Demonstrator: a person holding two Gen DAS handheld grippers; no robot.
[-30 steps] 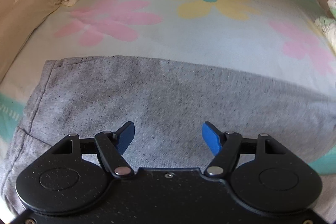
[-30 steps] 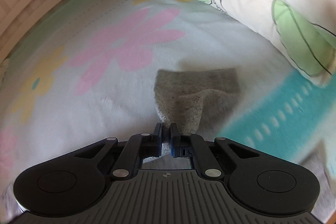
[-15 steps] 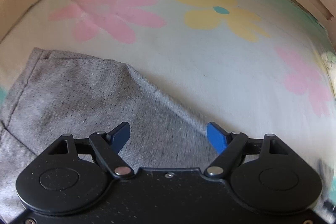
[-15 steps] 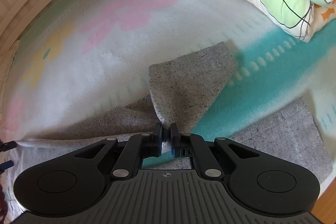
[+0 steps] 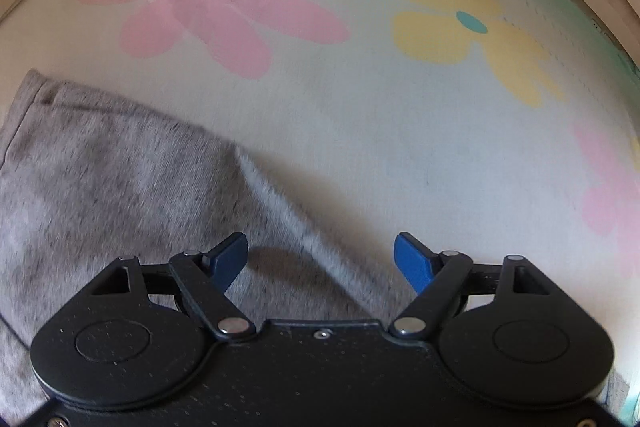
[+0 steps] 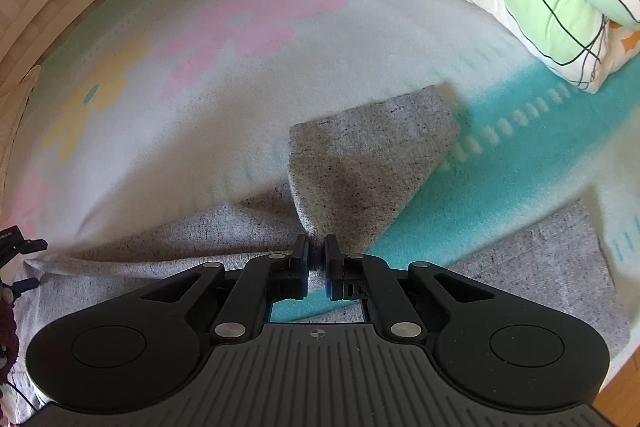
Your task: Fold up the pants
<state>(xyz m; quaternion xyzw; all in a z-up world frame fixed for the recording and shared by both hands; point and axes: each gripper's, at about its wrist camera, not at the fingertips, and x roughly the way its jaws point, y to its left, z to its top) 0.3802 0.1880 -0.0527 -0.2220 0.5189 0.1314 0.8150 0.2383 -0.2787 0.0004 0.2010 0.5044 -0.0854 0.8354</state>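
Flowered bed sheet under grey pants; my right gripper fingers pinch a pants fold, left gripper just opened wide, empty, pants at 9 o'clock

Soft daylight fills both views, brighter on the far side ahead of each claw. The grey pants look smeared by motion blur in the left view and throw a dark shadow on the flowered sheet. The fisheye lens bends the edges strongly, and the corners are black.
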